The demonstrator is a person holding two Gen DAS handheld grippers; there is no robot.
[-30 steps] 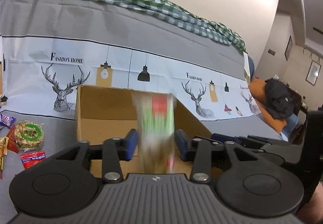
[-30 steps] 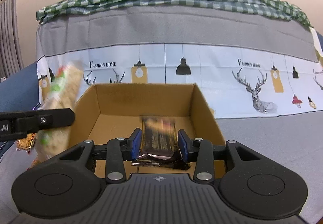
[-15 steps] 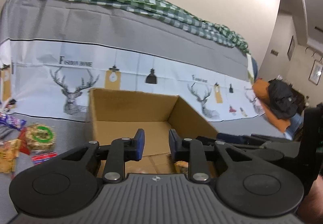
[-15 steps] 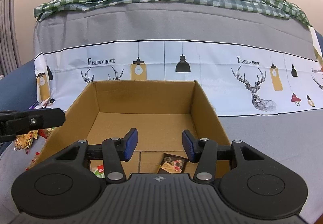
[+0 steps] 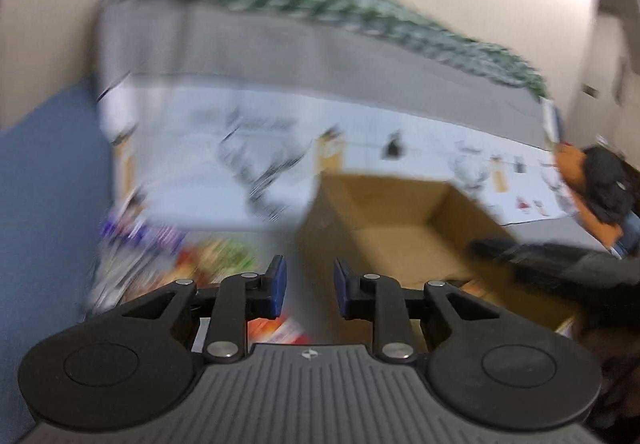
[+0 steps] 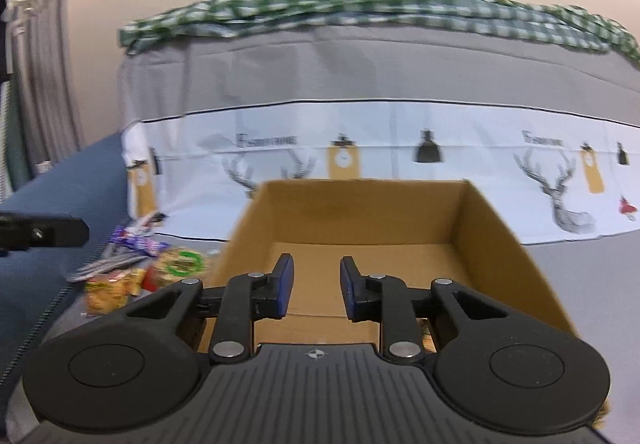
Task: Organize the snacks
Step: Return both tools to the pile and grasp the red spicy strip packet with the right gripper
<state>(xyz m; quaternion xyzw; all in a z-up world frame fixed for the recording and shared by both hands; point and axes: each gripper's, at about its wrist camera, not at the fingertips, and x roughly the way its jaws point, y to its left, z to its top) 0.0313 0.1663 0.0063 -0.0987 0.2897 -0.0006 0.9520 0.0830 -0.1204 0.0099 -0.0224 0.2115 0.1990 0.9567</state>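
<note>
Several small snack packets [image 6: 132, 268] lie in a loose heap on the grey cloth at the left middle of the right wrist view, just beside the left wall of the cardboard box [image 6: 496, 228]; the same heap shows as a colourful smear [image 5: 168, 264] at the left middle of the badly blurred left wrist view. Handling, as a judgement: light, thin, crinkly wrappers, soft and likely slippery, contents perhaps brittle; best pinched across the flat middle or a sealed edge, lightly. One round packet with a green ring [image 6: 182, 262] sits nearest the box. Box: open-topped, in the middle of the right view and at the right middle of the left view; a scrap of wrapper barely shows at its near floor. Left gripper [image 5: 308, 288]: jaws narrowly apart, nothing between them, aimed at the gap between heap and box. Right gripper [image 6: 314, 290]: jaws narrowly apart with a clear gap, nothing held, over the box. Change against the earlier frames: a second ago each gripper held a packet at the box; both packets have been let go, the right jaws have just been closing on nothing, and the left view has swung from box towards heap.
</note>
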